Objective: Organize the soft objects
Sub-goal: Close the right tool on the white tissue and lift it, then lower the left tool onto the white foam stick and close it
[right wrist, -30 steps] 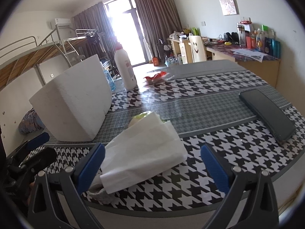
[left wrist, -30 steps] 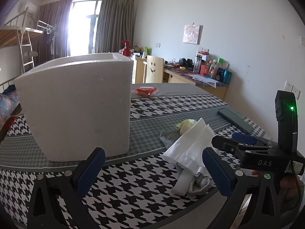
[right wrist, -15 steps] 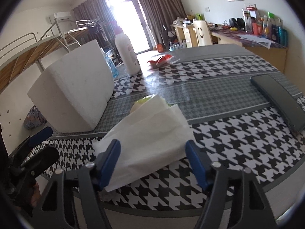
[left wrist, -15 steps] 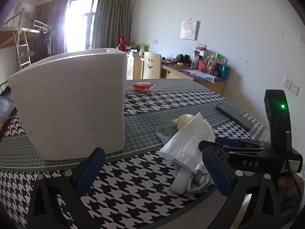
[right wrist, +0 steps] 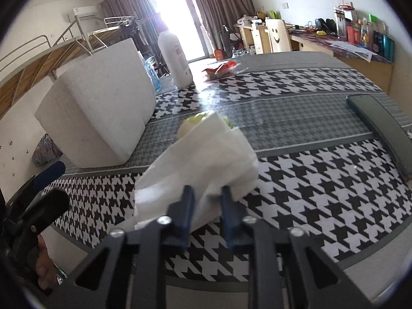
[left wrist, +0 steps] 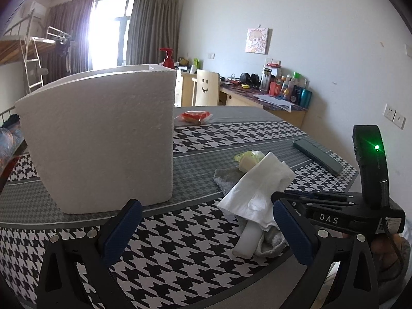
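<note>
A white tissue [right wrist: 203, 154] lies on a small pile of soft things near the table's front edge. It also shows in the left wrist view [left wrist: 260, 188], over a grey cloth [left wrist: 226, 179] and a yellow-green soft item [left wrist: 248, 158]. My right gripper [right wrist: 206, 200] is shut on the near edge of the tissue. In the left wrist view the right gripper [left wrist: 283, 195] reaches in from the right. My left gripper [left wrist: 206, 234] is open and empty, low in front of the white foam box [left wrist: 103, 139].
The foam box [right wrist: 100, 110] stands on the left of the houndstooth table [right wrist: 322, 188]. A dark flat case [right wrist: 381, 126] lies at the right. A white bottle [right wrist: 175, 56] and a red packet [right wrist: 220, 68] stand at the back.
My right gripper has moved forward to the tissue and closed its fingers on it. My left gripper has stayed open and has barely moved.
</note>
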`<act>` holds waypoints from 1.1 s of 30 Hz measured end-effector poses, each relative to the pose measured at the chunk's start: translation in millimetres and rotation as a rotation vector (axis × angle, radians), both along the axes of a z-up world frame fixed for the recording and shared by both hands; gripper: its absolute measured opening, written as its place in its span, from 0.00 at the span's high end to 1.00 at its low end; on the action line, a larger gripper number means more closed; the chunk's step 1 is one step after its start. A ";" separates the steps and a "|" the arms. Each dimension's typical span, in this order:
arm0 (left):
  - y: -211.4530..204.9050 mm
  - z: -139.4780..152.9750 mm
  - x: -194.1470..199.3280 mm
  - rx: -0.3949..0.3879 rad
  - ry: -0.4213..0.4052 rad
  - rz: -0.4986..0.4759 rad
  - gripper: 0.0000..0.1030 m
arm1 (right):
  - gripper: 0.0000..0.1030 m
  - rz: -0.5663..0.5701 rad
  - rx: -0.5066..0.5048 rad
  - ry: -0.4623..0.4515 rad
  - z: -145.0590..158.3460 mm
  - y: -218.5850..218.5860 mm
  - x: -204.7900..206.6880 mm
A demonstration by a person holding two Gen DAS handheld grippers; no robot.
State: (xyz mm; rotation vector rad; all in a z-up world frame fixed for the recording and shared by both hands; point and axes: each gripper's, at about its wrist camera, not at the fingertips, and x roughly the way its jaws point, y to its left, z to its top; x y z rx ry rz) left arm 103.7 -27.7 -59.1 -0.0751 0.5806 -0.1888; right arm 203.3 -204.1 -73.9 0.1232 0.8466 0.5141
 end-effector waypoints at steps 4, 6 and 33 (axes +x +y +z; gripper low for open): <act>0.8 1.7 -0.9 0.000 -0.003 0.002 0.01 | 0.89 0.010 0.022 -0.021 5.1 -2.3 -3.8; -0.8 3.0 -2.0 0.003 -0.009 -0.005 0.01 | 0.89 0.010 0.024 -0.045 11.6 -4.0 -6.7; -16.5 -14.2 11.1 0.002 0.110 -0.101 0.05 | 0.89 -0.117 0.009 -0.183 49.0 -40.8 -29.5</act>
